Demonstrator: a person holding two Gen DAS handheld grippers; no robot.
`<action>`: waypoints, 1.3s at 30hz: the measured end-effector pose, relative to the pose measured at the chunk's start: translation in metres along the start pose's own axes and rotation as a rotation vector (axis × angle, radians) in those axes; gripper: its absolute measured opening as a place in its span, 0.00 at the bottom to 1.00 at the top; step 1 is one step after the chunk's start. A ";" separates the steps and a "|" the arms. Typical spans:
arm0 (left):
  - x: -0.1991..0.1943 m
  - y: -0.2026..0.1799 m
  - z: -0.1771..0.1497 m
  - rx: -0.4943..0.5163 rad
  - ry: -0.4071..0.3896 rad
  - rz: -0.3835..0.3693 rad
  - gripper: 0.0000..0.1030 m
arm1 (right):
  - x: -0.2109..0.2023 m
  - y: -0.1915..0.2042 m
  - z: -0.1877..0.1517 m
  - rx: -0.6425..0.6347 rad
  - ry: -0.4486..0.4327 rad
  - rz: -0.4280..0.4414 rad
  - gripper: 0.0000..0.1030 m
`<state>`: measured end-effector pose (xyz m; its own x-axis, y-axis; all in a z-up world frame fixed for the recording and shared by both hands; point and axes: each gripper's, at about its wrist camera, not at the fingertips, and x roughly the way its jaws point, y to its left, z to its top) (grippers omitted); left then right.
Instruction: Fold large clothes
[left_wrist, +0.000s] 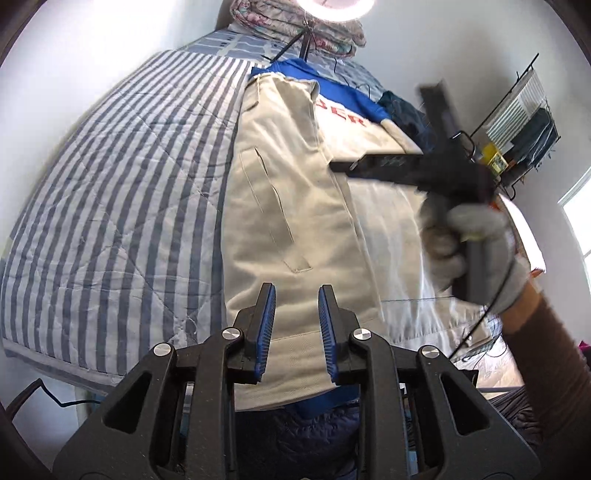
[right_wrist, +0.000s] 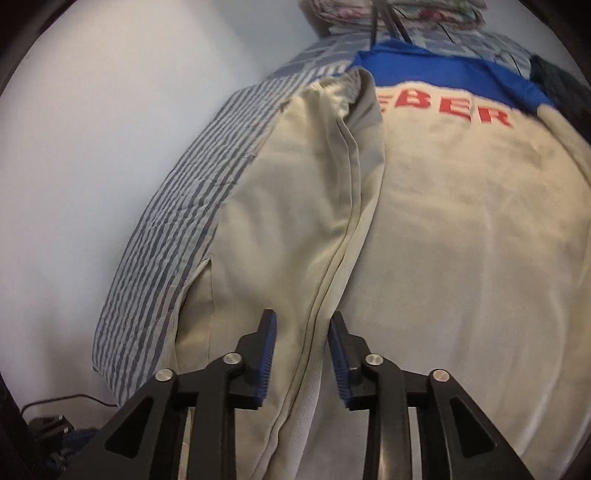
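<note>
In the left wrist view, a cream jacket (left_wrist: 295, 192) with a blue collar and red lettering lies lengthwise on a blue-and-white striped quilt (left_wrist: 122, 192) covering a bed, filling the centre of the frame from top to bottom. The left gripper (left_wrist: 296, 295) rises from the lower centre, its 2 blue-padded fingers (left_wrist: 267, 325) narrowly parted above the jacket's lower hem, nothing pinched between them. At right, a gloved hand (left_wrist: 476, 251) grips the handle of the right gripper (left_wrist: 341, 167), blurred, whose black tip reaches leftward over the jacket's middle; its finger spacing cannot be read here. A wire rack (left_wrist: 524, 122) stands at upper right, folded bedding (left_wrist: 295, 22) at top centre. In the right wrist view, the jacket (right_wrist: 443, 240) spreads across the centre and right, red letters near the top, with a folded-over panel running down the middle. The right gripper (right_wrist: 302, 325) at lower centre shows 2 fingers (right_wrist: 269, 354) modestly apart, straddling the panel's seamed edge without clamping it. The quilt (right_wrist: 177, 206) curves down the left.
</note>
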<state>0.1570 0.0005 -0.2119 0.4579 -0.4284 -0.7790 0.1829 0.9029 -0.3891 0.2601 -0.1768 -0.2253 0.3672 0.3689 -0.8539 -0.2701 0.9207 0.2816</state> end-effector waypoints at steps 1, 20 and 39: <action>0.002 0.000 -0.002 0.000 0.006 -0.005 0.21 | -0.009 0.001 0.003 -0.023 -0.021 -0.010 0.32; 0.039 0.006 0.014 -0.060 0.010 0.011 0.21 | 0.053 0.007 0.153 -0.129 -0.203 0.000 0.28; 0.065 0.013 -0.005 -0.018 0.112 0.012 0.21 | 0.086 -0.004 0.138 -0.139 -0.101 0.001 0.19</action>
<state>0.1847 -0.0154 -0.2699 0.3593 -0.4197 -0.8335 0.1622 0.9076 -0.3871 0.4156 -0.1312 -0.2391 0.4525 0.3869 -0.8035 -0.3883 0.8966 0.2130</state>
